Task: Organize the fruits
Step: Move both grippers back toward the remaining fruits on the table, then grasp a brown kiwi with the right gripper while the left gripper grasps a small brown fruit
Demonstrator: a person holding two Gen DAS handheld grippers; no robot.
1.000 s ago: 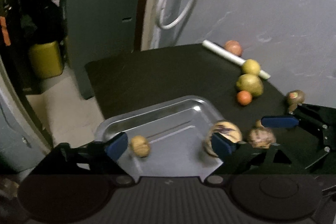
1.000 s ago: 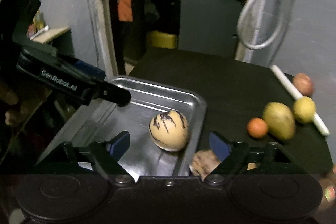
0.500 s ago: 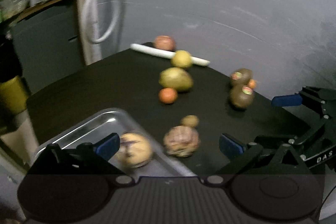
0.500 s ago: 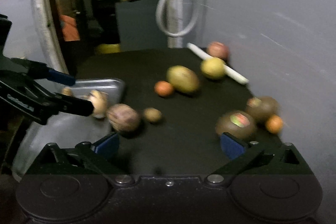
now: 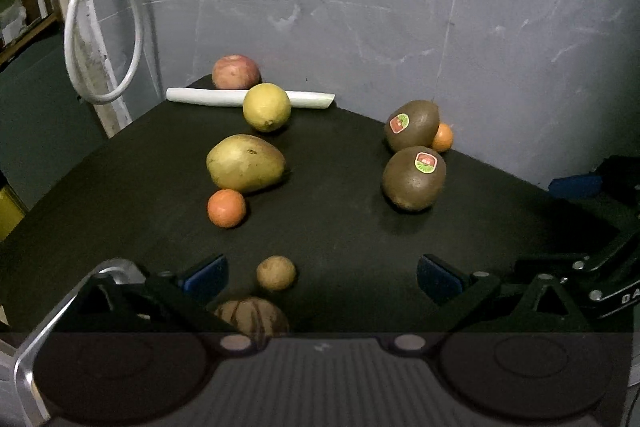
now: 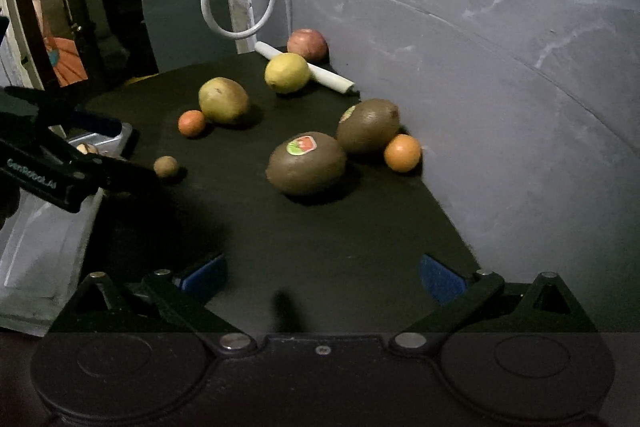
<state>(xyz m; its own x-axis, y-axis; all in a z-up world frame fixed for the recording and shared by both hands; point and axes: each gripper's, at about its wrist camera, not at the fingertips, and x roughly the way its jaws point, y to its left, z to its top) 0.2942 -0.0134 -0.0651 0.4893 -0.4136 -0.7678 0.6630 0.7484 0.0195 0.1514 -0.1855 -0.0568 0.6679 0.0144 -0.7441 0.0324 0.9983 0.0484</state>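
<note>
**Both grippers low, jaws spread, nothing held**

Left gripper (image 5: 322,275) tilts down over black table (image 5: 340,227); small brown fruit (image 5: 276,272) lies between its spread pads, untouched. Right gripper (image 6: 322,277) tilts down too, wide apart, empty. 2 kiwis (image 6: 306,163) at 12 o'clock; metal tray (image 6: 44,247) at 9.

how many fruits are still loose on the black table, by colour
brown, stickered: 2
orange: 2
yellow: 1
yellow-green: 1
red: 1
small tan: 1
striped tan, half hidden: 1
total: 9
</note>
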